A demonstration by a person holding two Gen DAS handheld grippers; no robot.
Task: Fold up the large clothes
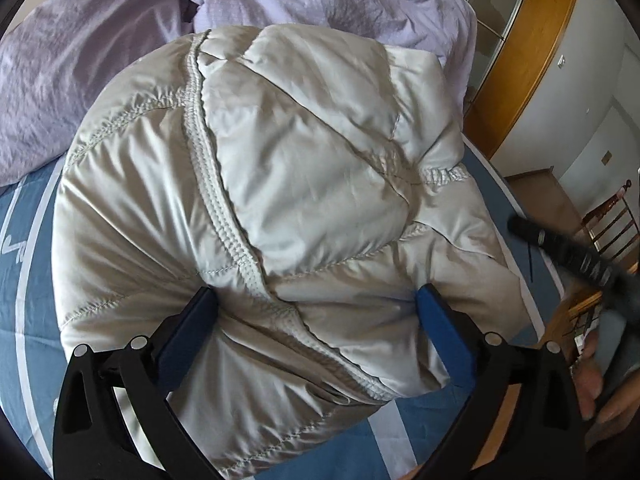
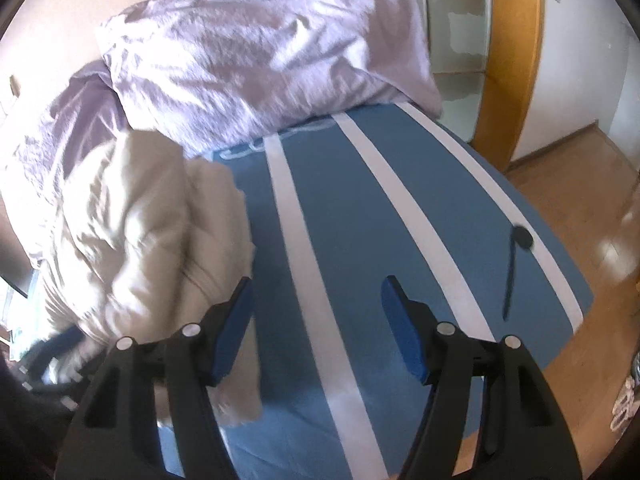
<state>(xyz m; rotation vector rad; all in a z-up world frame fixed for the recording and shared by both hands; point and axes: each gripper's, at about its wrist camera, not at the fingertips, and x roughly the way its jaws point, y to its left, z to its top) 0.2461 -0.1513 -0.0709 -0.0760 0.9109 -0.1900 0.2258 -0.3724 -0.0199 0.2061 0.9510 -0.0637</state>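
A folded, cream-coloured padded jacket (image 1: 280, 208) lies in a bulky bundle on a bed covered by a blue sheet with white stripes (image 2: 360, 208), its ribbed zip seam running down the middle of the pile. The left gripper (image 1: 316, 300) hangs over the near edge of the jacket with its 2 blue-padded fingers (image 1: 440, 332) spread about as wide as they go; the puffy fabric bulges up between them, yet the pads stand at either side of it and do not pinch it. The right gripper (image 2: 316, 300) is poised over bare sheet just to the right of the jacket, its jaws roughly half open with nothing between them. From the right wrist view the jacket appears blurred at the left, beside the left blue finger (image 2: 236, 320). Crumpled lilac bedding (image 2: 260, 48) is heaped at the far end of the bed, touching the jacket's far side. A wood-framed door (image 1: 532, 64) and a wooden floor (image 2: 580, 208) lie beyond the bed's right edge.
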